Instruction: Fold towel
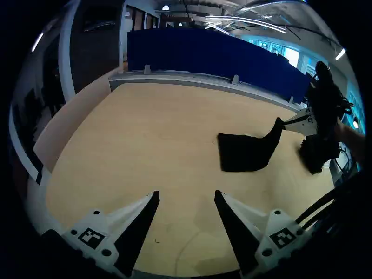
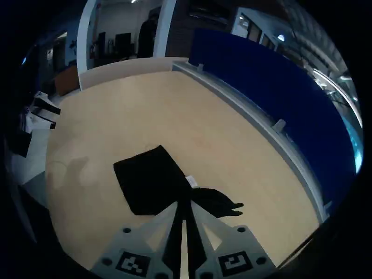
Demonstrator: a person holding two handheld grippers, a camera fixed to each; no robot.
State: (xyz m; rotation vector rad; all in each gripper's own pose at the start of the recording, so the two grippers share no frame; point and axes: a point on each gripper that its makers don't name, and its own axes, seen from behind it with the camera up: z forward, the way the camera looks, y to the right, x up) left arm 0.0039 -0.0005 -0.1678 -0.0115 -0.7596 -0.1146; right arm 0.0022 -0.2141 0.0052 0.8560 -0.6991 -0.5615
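Pale wood is spreading across the desk [image 1: 139, 130], and a dark blue partition [image 1: 209, 51] is standing along its far edge behind a grey rail [image 1: 186, 79]. Ceiling lights are glowing above the partition.

On the right side of the desk, seen from the left gripper view, a black towel [image 1: 244, 151] is lying mostly flat. Its far right corner is rising off the wood in a peak, and that peak is running up into the right claw [image 1: 281, 124]. A hand [image 1: 348, 137] is holding that tool at the right edge of the view.

In the right gripper view the right claw [image 2: 184, 204] is clenching that corner: both fingers are sitting close together with a bunch of black cloth squeezed between them. The rest of the towel [image 2: 144, 186] is stretching away to the left and far side on the desk, and a small white tag [image 2: 190, 180] is showing on its edge.

The left claw [image 1: 186, 194] is hovering over bare wood at the near side, released, its two fingers spread wide and gripping nothing. It is sitting well apart from the towel.
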